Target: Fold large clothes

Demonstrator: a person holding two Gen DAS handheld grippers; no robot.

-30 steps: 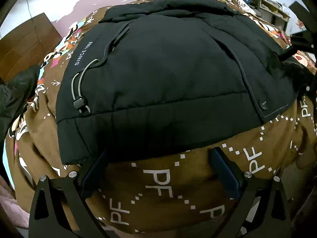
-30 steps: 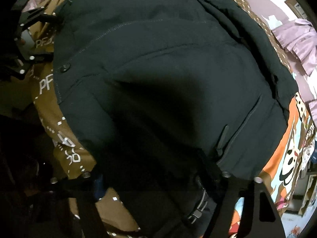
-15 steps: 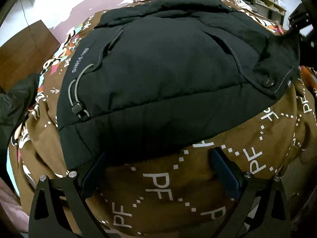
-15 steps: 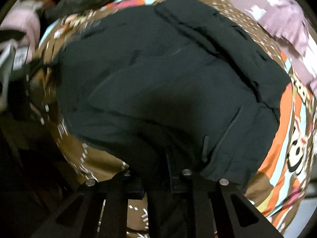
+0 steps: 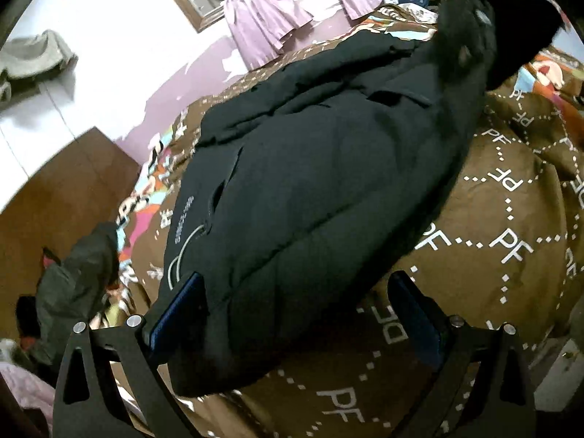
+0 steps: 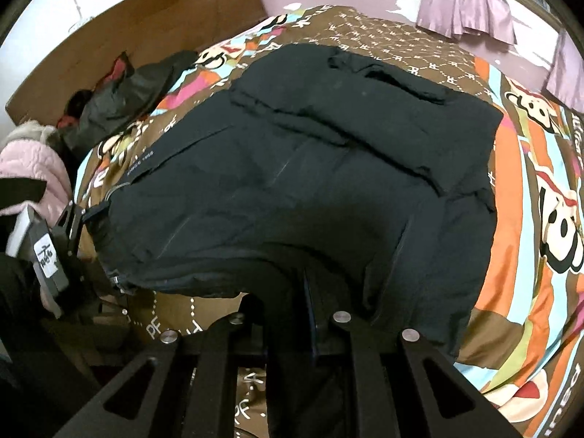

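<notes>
Patterned bedspread [image 5: 492, 255]; black jacket [image 5: 310, 189] spread; right hand-held gripper [image 6: 310, 314] pinching hem; left hand-held gripper [image 5: 295, 314] agape.

A: Supporting surface?
B: A bed [image 6: 540, 197] with a brown, cartoon-print cover; its wooden headboard [image 6: 120, 36] stands at the far-left edge.
A: Items lying directly on it?
B: A black padded jacket [image 6: 299, 189] spans the middle. A dark crumpled garment [image 6: 120, 102] lies near the headboard corner.

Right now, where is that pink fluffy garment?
In the right wrist view, the pink fluffy garment sits at the far left, beside the dark bundle near the wooden headboard.
</notes>
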